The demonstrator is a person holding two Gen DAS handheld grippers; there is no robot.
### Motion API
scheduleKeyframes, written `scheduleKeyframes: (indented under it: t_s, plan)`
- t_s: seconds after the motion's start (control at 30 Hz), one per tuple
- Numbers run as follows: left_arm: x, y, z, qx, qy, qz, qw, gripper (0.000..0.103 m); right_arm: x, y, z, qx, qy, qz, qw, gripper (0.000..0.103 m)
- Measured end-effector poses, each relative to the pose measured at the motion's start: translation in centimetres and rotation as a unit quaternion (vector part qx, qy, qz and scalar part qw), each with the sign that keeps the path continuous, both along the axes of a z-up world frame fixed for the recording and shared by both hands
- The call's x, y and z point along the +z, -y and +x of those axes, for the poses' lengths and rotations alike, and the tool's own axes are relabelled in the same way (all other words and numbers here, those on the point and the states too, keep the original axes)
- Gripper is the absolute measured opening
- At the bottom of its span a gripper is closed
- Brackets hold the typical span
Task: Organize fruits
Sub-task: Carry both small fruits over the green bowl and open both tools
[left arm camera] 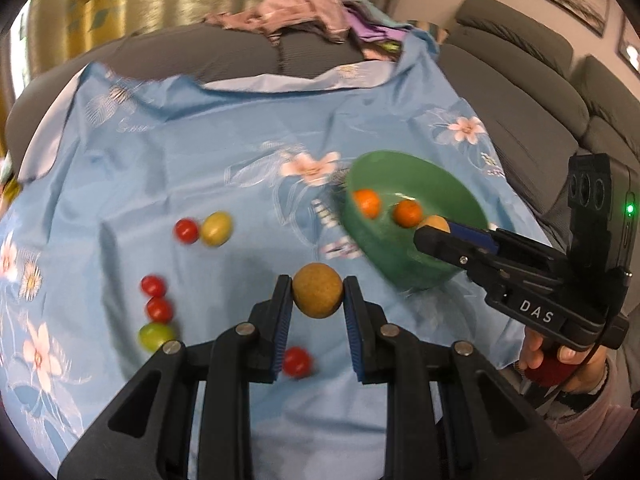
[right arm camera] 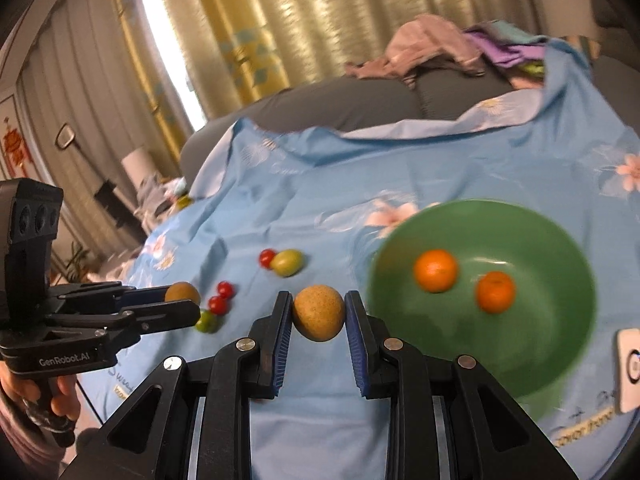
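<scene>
A blue flowered cloth is spread over a grey sofa and fills most of both views. On it, at the right of each frame, a green bowl is seen, with two oranges lying apart inside it. The left gripper is held low in the middle of its own view, its jaws pinching a round brown fruit. The right gripper is likewise closed on a second brown fruit, held above the cloth just left of the bowl's rim. In the left view that gripper is seen reaching over the bowl. Loose on the cloth, left of centre, small fruits are scattered: a yellow-green one touching a red tomato, two more red tomatoes beside a green one, and one red tomato below the left jaws.

The step in hand is judged to be the carrying of both brown fruits to the bowl. Next, each is to be brought over the bowl and released low, clear of the oranges.
</scene>
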State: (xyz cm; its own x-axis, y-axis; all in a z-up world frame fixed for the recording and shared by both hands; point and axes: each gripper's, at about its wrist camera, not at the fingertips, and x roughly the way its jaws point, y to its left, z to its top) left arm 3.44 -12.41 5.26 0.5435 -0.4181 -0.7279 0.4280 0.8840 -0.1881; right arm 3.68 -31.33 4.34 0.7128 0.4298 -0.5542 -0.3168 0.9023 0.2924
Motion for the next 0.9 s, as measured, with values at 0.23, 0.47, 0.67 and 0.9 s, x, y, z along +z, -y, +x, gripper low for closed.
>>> scheduleKeyframes:
  t_s: [0.23, 0.47, 0.67, 0.9]
  plan:
    - [1.3, 6.3, 1.4, -0.056, 0.011, 0.010, 0.9983, 0.025, -0.3, 4.8, -1.1, -0.054, 0.011, 0.012, 0.998, 0.028]
    - [1.1, 11.8, 3.3, -0.094, 0.004, 0.011, 0.9955, 0.025, -0.2, 8.7, -1.6, -0.104, 0.020, 0.014, 0.994, 0.028]
    - [0.0, 14.5, 4.1, -0.104, 0.005, 0.043, 0.9936, 0.025, -1.0, 10.4, -1.6, -0.138, 0.013, -0.007, 0.990, 0.028]
    - [-1.9, 16.0, 4.9, -0.104, -0.001, 0.078, 0.9914, 0.025, -1.6, 10.6, -1.4, -0.158, 0.008, -0.039, 0.987, 0.028]
